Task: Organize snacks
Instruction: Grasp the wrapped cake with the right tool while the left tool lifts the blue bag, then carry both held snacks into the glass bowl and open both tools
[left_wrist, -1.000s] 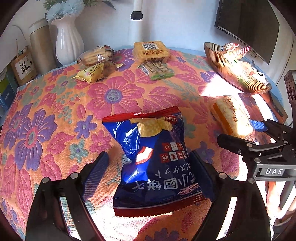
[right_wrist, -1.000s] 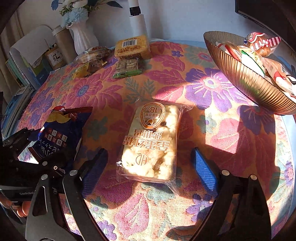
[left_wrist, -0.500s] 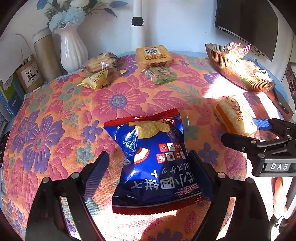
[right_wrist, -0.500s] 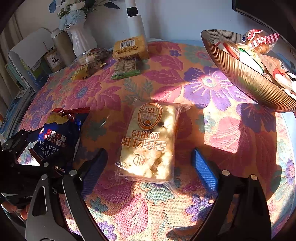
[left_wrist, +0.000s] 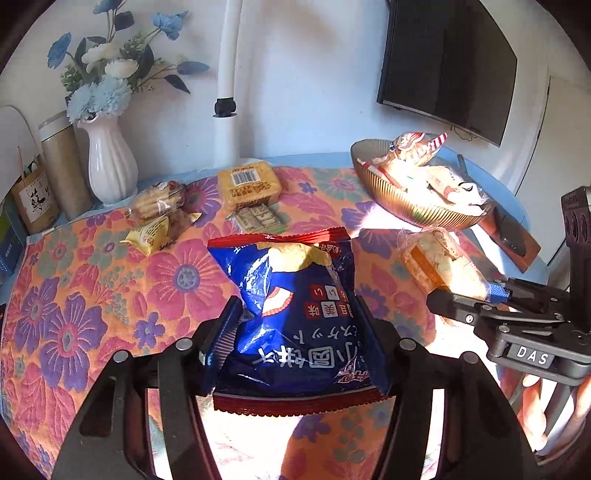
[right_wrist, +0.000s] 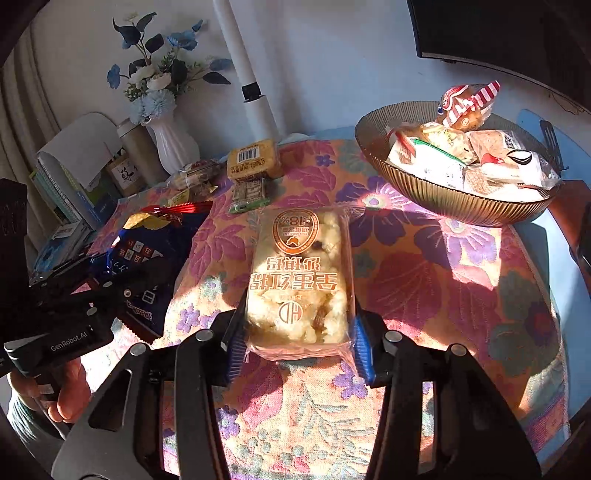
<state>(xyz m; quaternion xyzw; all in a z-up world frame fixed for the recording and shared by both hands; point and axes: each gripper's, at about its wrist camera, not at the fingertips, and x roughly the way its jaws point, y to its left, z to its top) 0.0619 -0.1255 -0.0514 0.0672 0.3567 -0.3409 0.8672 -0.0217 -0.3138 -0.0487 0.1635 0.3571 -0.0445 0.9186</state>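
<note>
The left gripper (left_wrist: 297, 332), jaws just closing, is clamping the blue chip bag (left_wrist: 291, 314) low on its sides; the right gripper (right_wrist: 297, 332) is pinching the puffed-rice bar (right_wrist: 297, 277) at its near end. Both packs seem to be hanging clear of the flowered tablecloth (right_wrist: 424, 295), though glare is hiding the gap. Both should be travelling level toward the ribbed bowl (right_wrist: 454, 201) at two o'clock, already heaped with wrapped snacks, so placing gently on top is wisest.
</note>
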